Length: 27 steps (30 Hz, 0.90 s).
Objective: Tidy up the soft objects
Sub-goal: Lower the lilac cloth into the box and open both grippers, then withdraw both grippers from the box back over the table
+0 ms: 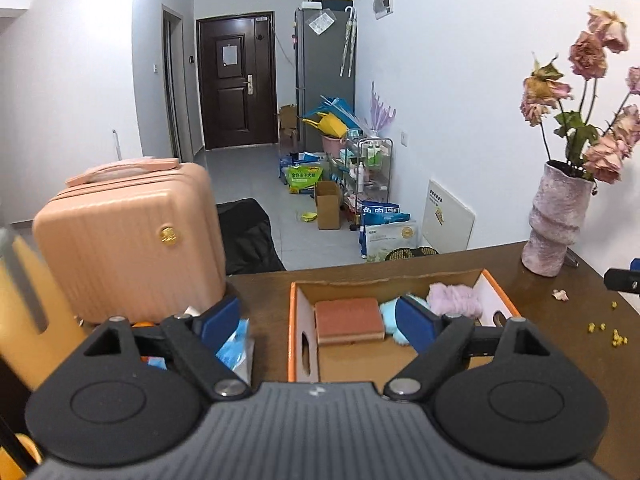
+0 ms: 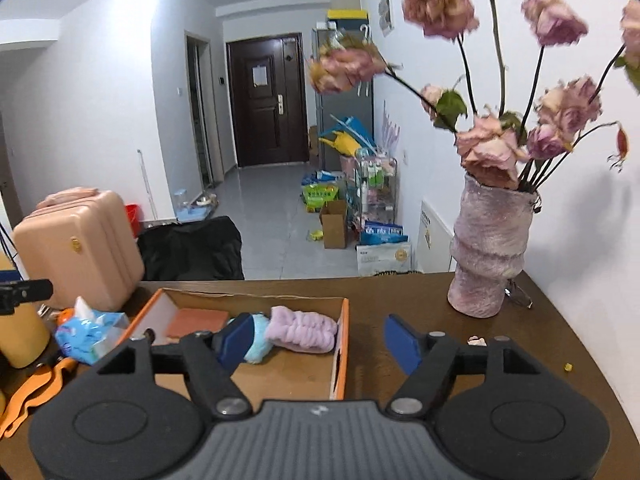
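Observation:
An open cardboard box with orange edges (image 1: pixel 292 328) (image 2: pixel 342 344) stands on the dark wooden table. Inside lie a reddish-brown sponge block (image 1: pixel 347 319) (image 2: pixel 196 322), a light blue soft item (image 1: pixel 390 312) (image 2: pixel 258 338) and a lilac fluffy item (image 1: pixel 454 300) (image 2: pixel 302 330). My left gripper (image 1: pixel 320 326) is open and empty, hovering over the box's near left part. My right gripper (image 2: pixel 320 338) is open and empty, straddling the box's right wall.
A pink suitcase (image 1: pixel 128 240) (image 2: pixel 76 248) stands left of the box. A blue tissue pack (image 1: pixel 236 346) (image 2: pixel 90 332) lies beside it. A vase of dried roses (image 1: pixel 556 220) (image 2: pixel 490 248) stands at the table's far right. Petal crumbs (image 1: pixel 604 332) lie on the right.

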Available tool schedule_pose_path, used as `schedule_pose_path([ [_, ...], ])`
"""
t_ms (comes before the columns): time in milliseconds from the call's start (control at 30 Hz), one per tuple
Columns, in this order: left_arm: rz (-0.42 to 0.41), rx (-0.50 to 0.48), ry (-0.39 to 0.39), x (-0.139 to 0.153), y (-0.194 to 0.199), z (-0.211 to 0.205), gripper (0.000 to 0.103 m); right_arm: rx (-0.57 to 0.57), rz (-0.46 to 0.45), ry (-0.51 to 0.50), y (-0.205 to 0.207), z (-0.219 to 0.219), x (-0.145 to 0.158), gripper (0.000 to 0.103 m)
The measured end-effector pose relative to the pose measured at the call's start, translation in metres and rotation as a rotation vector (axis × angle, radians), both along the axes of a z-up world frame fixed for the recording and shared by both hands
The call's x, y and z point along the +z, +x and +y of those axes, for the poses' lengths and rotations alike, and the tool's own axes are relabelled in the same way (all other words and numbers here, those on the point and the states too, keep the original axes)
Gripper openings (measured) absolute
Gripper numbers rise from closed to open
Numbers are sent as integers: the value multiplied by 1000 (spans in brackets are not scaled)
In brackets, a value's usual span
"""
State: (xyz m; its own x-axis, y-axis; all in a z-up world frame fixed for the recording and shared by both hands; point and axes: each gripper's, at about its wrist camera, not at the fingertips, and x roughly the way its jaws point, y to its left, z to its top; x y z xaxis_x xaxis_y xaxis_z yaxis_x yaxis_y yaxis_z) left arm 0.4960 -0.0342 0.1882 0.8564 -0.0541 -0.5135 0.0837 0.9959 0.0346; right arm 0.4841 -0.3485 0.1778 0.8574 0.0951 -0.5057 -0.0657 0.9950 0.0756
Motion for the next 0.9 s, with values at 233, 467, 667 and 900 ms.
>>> schedule_pose_path([
  [233, -131, 10, 2, -17, -86, 15, 97, 5, -100, 42, -78, 16, -4, 83],
  [467, -220, 26, 31, -57, -192, 27, 102, 36, -183, -56, -168, 44, -40, 87],
  [667, -285, 59, 15, -90, -294, 38, 103, 61, -233, -7, -263, 54, -84, 91],
  [900, -298, 60, 36, -133, -399, 40, 103, 88, -221, 98, -367, 60, -143, 97],
])
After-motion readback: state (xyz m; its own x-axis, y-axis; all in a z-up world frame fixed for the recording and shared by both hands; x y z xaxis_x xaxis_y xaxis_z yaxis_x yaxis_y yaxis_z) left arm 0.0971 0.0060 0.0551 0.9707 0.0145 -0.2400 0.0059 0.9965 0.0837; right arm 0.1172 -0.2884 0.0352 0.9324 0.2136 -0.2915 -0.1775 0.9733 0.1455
